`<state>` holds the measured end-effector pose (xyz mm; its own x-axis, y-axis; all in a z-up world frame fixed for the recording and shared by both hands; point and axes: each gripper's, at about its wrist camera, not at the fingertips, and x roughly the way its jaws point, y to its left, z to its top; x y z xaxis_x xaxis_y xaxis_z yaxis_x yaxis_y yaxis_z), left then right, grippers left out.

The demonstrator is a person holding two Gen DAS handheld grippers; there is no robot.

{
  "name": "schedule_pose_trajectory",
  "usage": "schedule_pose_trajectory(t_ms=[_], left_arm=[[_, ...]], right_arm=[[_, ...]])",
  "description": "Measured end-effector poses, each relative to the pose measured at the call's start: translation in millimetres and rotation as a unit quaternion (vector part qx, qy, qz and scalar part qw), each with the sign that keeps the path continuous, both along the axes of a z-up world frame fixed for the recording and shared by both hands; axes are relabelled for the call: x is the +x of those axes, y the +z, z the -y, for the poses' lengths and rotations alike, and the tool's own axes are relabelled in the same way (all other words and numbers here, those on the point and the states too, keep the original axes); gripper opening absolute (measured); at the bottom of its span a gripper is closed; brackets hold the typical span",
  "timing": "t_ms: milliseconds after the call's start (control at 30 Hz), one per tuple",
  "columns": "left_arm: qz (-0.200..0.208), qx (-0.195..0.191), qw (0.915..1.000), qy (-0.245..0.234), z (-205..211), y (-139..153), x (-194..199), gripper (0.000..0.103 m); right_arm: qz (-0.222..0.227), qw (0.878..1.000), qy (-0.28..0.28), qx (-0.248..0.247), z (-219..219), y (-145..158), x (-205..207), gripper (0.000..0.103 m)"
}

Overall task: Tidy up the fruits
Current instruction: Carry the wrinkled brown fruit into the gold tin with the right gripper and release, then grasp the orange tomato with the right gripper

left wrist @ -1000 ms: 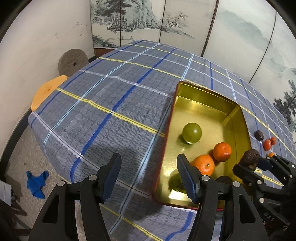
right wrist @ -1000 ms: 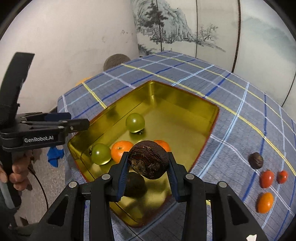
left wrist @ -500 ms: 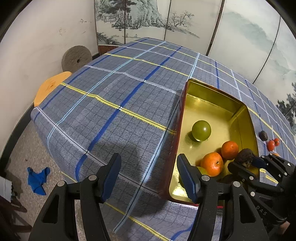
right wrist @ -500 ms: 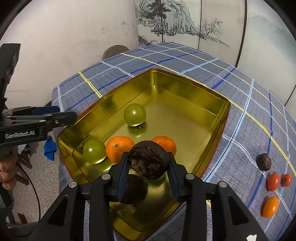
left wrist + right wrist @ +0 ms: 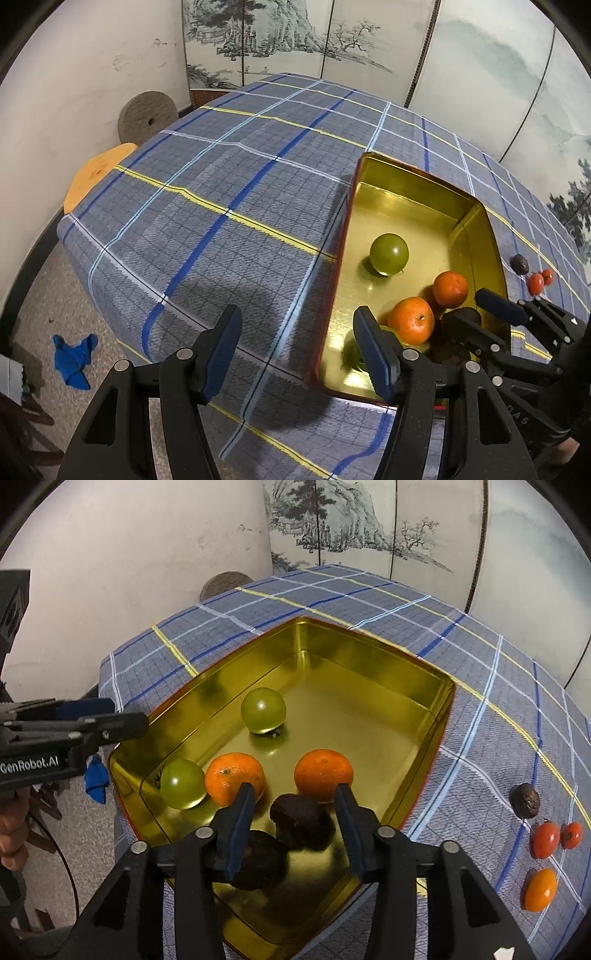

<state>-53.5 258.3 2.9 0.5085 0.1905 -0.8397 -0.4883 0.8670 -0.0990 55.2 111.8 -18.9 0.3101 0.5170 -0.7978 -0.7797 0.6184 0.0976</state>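
A gold tin [image 5: 369, 635] on the checked cloth holds two green fruits [image 5: 263, 710] [image 5: 183, 783], two oranges [image 5: 235, 777] [image 5: 324, 773] and two dark wrinkled fruits. My right gripper [image 5: 294, 792] hangs over the tin's near end and its jaws are opening. One dark fruit [image 5: 301, 821] lies loose between them on the tin floor, clear of the pads. The other dark fruit [image 5: 258, 864] sits partly behind a finger. My left gripper [image 5: 297, 321] is open with nothing in it, over the cloth beside the tin [image 5: 417, 173].
On the cloth right of the tin lie a dark fruit [image 5: 524, 800], two small red fruits [image 5: 545, 839] and a small orange one [image 5: 540, 890]. A folding screen and a wall stand behind. A blue rag [image 5: 74, 358] lies on the floor.
The right gripper's jaws have spread and the dark fruit they held has dropped into the tin beside the other dark one. The left gripper stays as it was.
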Motion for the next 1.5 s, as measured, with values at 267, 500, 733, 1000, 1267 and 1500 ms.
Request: schedule_pose_trajectory(t_ms=[267,500,733,1000,1267,1500], left_arm=[[0.008,0.003,0.9999,-0.014,13,8,6,0.063],[0.01,0.005,0.999,-0.044,37,13,17,0.063],[0.011,0.006,0.9964,-0.084,70,15,37,0.063],[0.01,0.006,0.9916,-0.129,107,17,65,0.063],[0.011,0.006,0.9863,-0.165,142,16,101,0.063],[0.006,0.009,0.983,-0.183,169,11,132,0.063]], right_arm=[[0.02,0.999,-0.029,0.035,38,28,0,0.044],[0.037,0.992,-0.115,0.032,109,33,25,0.045],[0.029,0.978,-0.204,0.009,184,16,52,0.045],[0.014,0.973,-0.232,-0.006,209,-9,67,0.045],[0.009,0.973,-0.231,-0.023,204,-31,79,0.045],[-0.002,0.975,-0.221,-0.012,203,-38,83,0.032]])
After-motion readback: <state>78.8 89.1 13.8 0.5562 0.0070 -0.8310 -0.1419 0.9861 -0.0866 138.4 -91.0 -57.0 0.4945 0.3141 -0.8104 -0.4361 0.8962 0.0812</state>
